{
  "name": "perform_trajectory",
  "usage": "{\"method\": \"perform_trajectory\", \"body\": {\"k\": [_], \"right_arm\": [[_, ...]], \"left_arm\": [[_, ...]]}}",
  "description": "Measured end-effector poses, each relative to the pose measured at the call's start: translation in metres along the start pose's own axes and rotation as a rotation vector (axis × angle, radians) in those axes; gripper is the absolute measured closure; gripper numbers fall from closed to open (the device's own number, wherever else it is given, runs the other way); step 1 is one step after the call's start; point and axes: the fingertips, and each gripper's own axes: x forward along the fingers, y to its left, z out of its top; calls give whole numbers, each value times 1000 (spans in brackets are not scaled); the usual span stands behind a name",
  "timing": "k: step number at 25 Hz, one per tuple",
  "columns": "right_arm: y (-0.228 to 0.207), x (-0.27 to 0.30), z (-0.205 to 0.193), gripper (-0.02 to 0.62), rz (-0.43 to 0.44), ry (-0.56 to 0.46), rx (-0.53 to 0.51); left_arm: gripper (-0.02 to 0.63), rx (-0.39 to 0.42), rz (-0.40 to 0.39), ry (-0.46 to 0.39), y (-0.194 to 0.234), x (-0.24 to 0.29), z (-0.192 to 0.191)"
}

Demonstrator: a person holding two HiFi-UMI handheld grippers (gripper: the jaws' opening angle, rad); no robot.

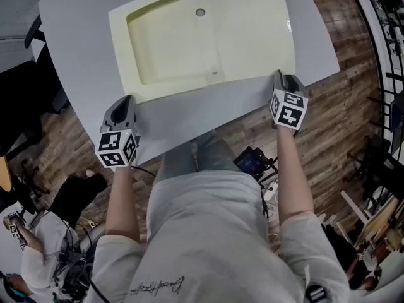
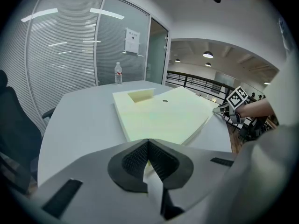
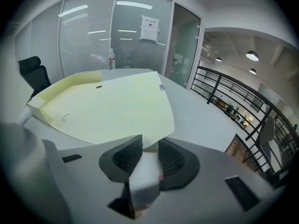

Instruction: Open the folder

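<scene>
A pale yellow folder [image 1: 208,36] lies spread flat on the grey table [image 1: 82,36], with a small round hole near its far edge. My left gripper [image 1: 128,101] is at its near left corner. In the left gripper view the left gripper [image 2: 148,142] has its pads together on the near edge of the folder [image 2: 163,115]. My right gripper [image 1: 281,77] is at the near right corner. In the right gripper view the right gripper [image 3: 149,143] has its pads apart, and the corner of the folder [image 3: 107,106] reaches into the gap without being pressed.
A water bottle [image 2: 118,73] stands at the table's far end by the glass wall. A black chair [image 3: 32,71] is beside the table. The near table edge runs just under both grippers. Another person sits on the floor at the lower left [image 1: 38,251].
</scene>
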Motion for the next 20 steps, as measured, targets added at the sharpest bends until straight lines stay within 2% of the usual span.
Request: {"method": "perform_trajectory", "body": {"k": [4,9,17,20], "right_arm": [[0,-1,1,480,-33,9,-44],[-3,0,1,457,-46,27,-23],[-18,2,-4,340,-100,45,37],[-16,1,-2,342,-94,42,-3]], "left_arm": [[597,-3,1,-3,0,-2,1],[597,-9,3,-7,0,-2,2],[597,-18,4,-10,0,-4,-1],[597,-20,4,-13,0,-5,-1]]}}
